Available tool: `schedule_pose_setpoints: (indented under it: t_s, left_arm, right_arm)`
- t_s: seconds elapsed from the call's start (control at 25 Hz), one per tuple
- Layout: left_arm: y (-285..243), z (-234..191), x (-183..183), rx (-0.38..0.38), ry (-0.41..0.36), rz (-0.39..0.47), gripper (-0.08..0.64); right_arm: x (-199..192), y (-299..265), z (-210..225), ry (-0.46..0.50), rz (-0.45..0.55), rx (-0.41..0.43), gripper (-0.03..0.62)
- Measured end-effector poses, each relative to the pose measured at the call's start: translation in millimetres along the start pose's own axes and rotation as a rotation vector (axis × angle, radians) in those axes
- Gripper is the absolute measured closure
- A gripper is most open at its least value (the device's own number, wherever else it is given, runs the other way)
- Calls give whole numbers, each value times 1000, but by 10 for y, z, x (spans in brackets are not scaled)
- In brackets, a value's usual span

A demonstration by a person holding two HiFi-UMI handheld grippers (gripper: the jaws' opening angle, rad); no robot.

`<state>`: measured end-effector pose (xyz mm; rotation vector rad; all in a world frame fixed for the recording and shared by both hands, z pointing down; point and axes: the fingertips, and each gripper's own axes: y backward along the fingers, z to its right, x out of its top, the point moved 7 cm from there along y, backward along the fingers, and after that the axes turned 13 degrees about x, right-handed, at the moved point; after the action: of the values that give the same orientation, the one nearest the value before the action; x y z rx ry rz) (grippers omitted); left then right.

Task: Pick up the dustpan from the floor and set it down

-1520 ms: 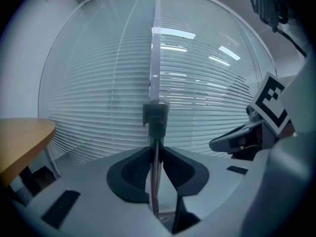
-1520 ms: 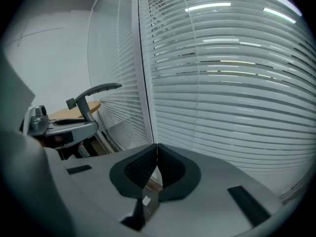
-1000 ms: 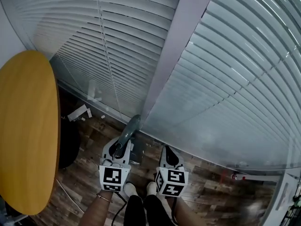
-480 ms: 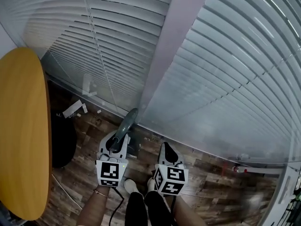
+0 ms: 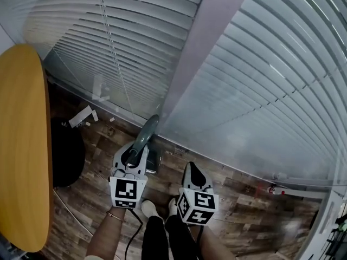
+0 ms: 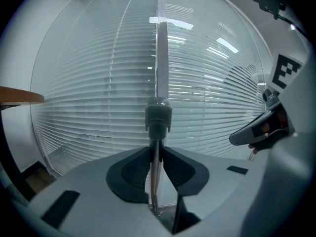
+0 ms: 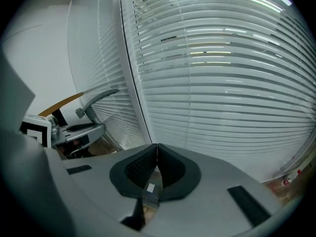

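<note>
Head view takes in a round yellow-orange tabletop (image 5: pixel 21 145) along the left edge, a dark wood-plank floor (image 5: pixel 244 215) across the bottom, and white slatted blinds (image 5: pixel 271 91) behind glass filling the top. White paper scraps (image 5: pixel 79 116) lie on the floor at left-centre. At lower centre the pan end of the grey plastic dustpan (image 5: pixel 145 134) is hidden below the left gripper (image 5: pixel 133 157); whether it touches the floor is unclear. That gripper's jaws are clamped on its thin handle. Right of it, the right gripper (image 5: pixel 192 172) has its jaws pressed together, empty.
</note>
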<state>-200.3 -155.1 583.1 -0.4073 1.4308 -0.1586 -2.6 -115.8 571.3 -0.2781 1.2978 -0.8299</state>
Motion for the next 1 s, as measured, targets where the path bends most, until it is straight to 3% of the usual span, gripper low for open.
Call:
schedule_pose_setpoints:
  t_s: [1.0]
  left_arm:
    - [-295,45,66,3,14,-20,463]
  right_arm:
    - [-81,27,112,-52,-14,-28,560]
